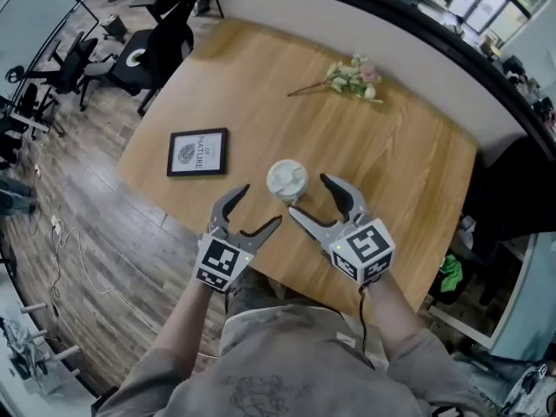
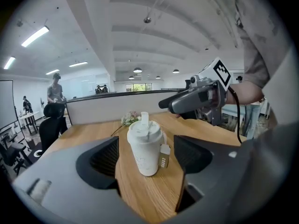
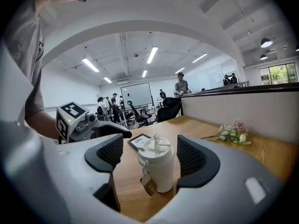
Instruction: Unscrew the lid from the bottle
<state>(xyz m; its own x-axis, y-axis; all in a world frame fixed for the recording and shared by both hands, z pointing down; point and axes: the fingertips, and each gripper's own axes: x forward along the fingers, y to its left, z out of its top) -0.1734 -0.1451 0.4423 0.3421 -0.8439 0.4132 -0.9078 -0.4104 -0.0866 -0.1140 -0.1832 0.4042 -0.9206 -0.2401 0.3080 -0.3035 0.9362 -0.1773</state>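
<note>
A white bottle with a white lid and an upright spout stands on the wooden table near its front edge. A small brown tag hangs from its side. My left gripper is open just left of and nearer than the bottle, which stands ahead of its jaws without touching them. My right gripper is open just right of the bottle. In the right gripper view the bottle stands between the pads' tips, and I see no pad pressing on it. Each gripper appears in the other's view.
A black-framed picture lies flat to the left of the bottle. A sprig of flowers lies at the far side of the table. Black office chairs stand beyond the table's left corner. A low partition borders the far edge.
</note>
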